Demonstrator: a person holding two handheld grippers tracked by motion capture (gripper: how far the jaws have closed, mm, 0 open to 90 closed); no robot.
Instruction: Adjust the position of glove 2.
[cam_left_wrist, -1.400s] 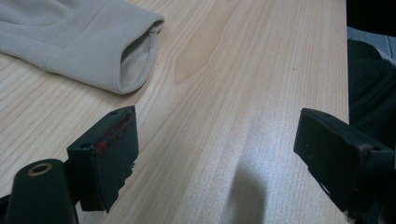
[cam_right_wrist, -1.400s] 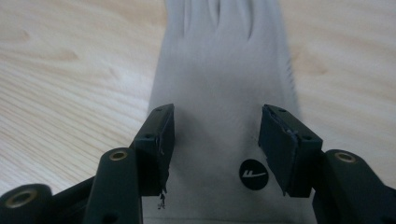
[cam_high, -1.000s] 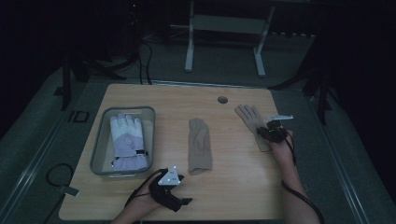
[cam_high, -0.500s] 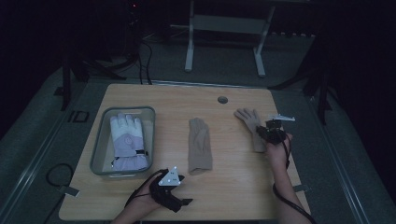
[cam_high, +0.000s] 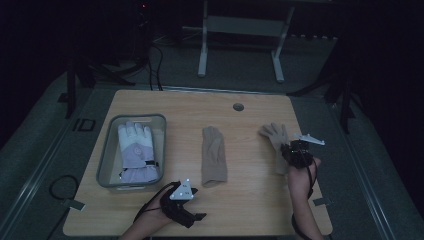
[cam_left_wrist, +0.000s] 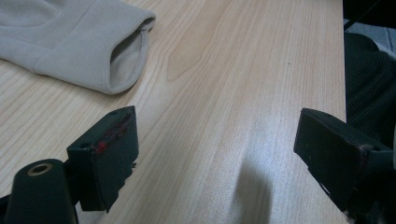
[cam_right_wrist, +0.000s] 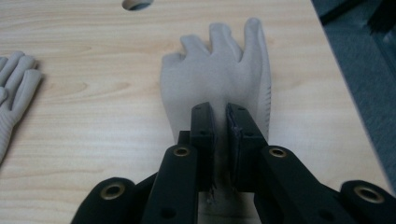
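Right gripper (cam_right_wrist: 219, 122) low at table's right edge, jaws pinched on beige glove (cam_right_wrist: 217, 74) cuff; left gripper (cam_left_wrist: 219, 149) wide, resting near second beige glove (cam_high: 214, 156); grey bin (cam_high: 108, 150) holds white-purple glove (cam_high: 136, 152).

Right tool (cam_right_wrist: 219, 122) is clamped nearly closed; left tool (cam_left_wrist: 217, 154) rests with jaws wide.

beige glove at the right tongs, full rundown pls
The beige glove looks like soft fleece-like knit, light tan, with a ribbed strip along one edge. It lies flat on the wooden table near the right edge, fingers spread and pointing away from the person. The right tongs are shut on its cuff end, a fold of fabric pinched between the black jaws. Its fingers and palm rest on the wood. Apart from a second beige glove at mid-table.
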